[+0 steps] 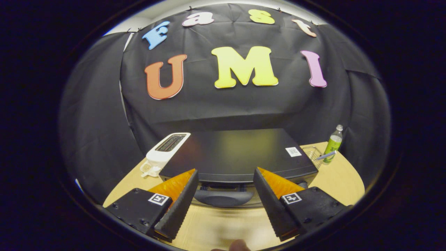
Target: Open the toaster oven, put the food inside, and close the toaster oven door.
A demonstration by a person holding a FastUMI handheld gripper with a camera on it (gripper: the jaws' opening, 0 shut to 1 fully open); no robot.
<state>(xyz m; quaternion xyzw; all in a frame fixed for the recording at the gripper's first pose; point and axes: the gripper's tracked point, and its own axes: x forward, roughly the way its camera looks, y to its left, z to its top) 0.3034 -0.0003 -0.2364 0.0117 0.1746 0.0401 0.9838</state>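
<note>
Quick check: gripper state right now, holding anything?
Gripper: open, holding nothing; its fingers are spread above the toaster oven's door handle.

— Black toaster oven (240, 153), dark grey door handle (223, 197), small white square sticker (293, 151) with a dark pattern.
— White toaster (167, 148), pale wood table (338, 179), green bottle (333, 143) with clear cap.

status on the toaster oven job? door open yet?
Done: nothing visible yet. The toaster oven door looks shut, its handle up against the front.
In hand: the gripper is open and holds nothing, fingers spread either side of the handle, apparently lining up for the pull.
Left: open the door, load the food, close the door. I can't make out any food here, just a white toaster and a bottle beside the oven.
</note>
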